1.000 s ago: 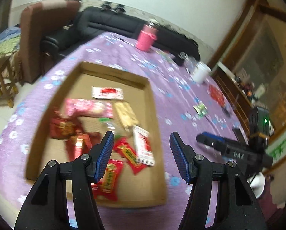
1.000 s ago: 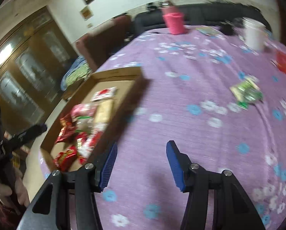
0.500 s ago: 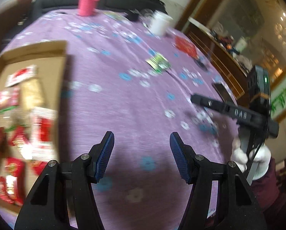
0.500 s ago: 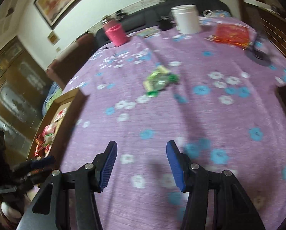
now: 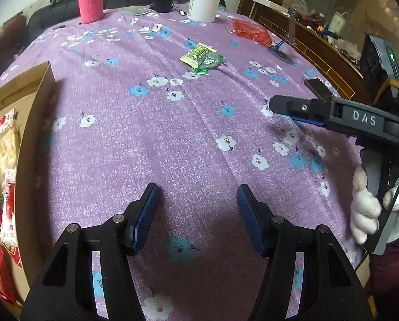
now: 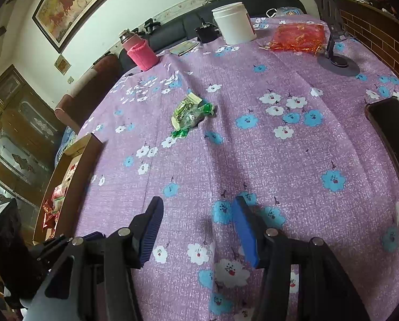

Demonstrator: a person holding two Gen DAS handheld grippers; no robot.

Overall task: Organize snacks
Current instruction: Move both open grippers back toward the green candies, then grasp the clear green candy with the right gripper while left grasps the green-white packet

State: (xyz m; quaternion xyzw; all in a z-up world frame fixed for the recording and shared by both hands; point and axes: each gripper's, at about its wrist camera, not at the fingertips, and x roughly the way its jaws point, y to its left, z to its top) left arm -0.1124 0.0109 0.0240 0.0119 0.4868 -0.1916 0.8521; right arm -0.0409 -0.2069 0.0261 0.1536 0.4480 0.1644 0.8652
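Note:
A small heap of green snack packets (image 5: 202,58) (image 6: 190,113) lies on the purple flowered tablecloth (image 5: 156,139), well beyond both grippers. At the left edge stands a cardboard tray (image 5: 36,123) (image 6: 73,168) with several red and beige snack packs (image 5: 4,176) inside. My left gripper (image 5: 196,210) hangs open over bare cloth, nothing between its blue pads. My right gripper (image 6: 196,224) is open too, empty, over the cloth near the table's front; it also shows at the right of the left wrist view (image 5: 290,111), held by a white-gloved hand (image 5: 368,206).
At the far side stand a pink-sleeved bottle (image 5: 90,1) (image 6: 140,50), a white jar (image 5: 203,4) (image 6: 235,22), a red crinkly bag (image 5: 251,31) (image 6: 298,37) and a phone stand (image 6: 336,61). A dark phone (image 6: 392,125) lies at the right edge. A sofa runs behind the table.
Both views have swung from the cardboard tray rightward across the table; the tray now sits at the left edge and the green packets lie ahead. Both grippers' openings look unchanged.

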